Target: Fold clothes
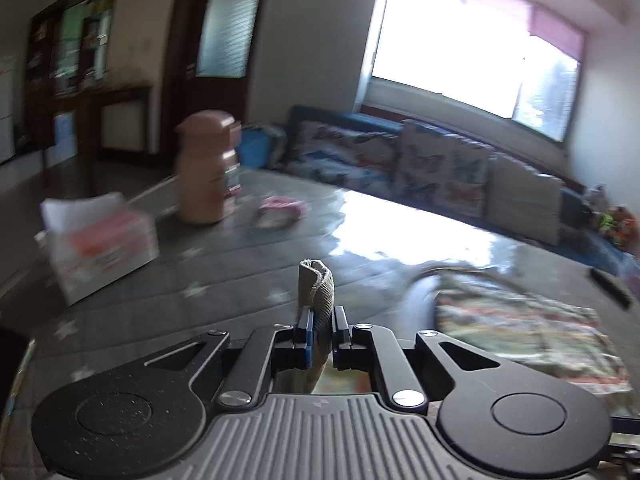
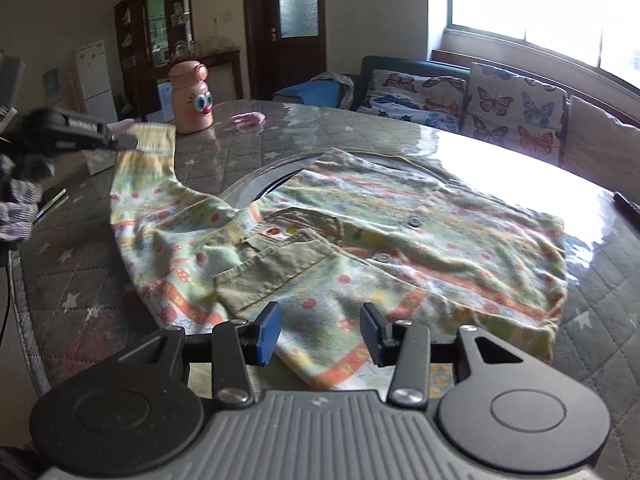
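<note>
A child's patterned shirt (image 2: 360, 220) with green, orange and yellow prints and an olive corduroy pocket lies spread on the quilted table. My left gripper (image 1: 320, 332) is shut on the shirt's sleeve cuff (image 1: 316, 292), whose ribbed edge sticks up between the fingers; in the right wrist view the left gripper (image 2: 120, 140) holds that sleeve (image 2: 148, 148) lifted at the far left. My right gripper (image 2: 320, 332) is open and empty, just above the shirt's near hem. The rest of the shirt (image 1: 520, 332) shows blurred in the left wrist view.
A pink cartoon-face bottle (image 2: 192, 100) and a small pink cloth (image 2: 250, 119) stand at the table's far side. A tissue box (image 1: 100, 240) sits at the left. A sofa with butterfly cushions (image 2: 480, 100) runs behind the table under the window. A dark object (image 2: 628, 204) lies at the right edge.
</note>
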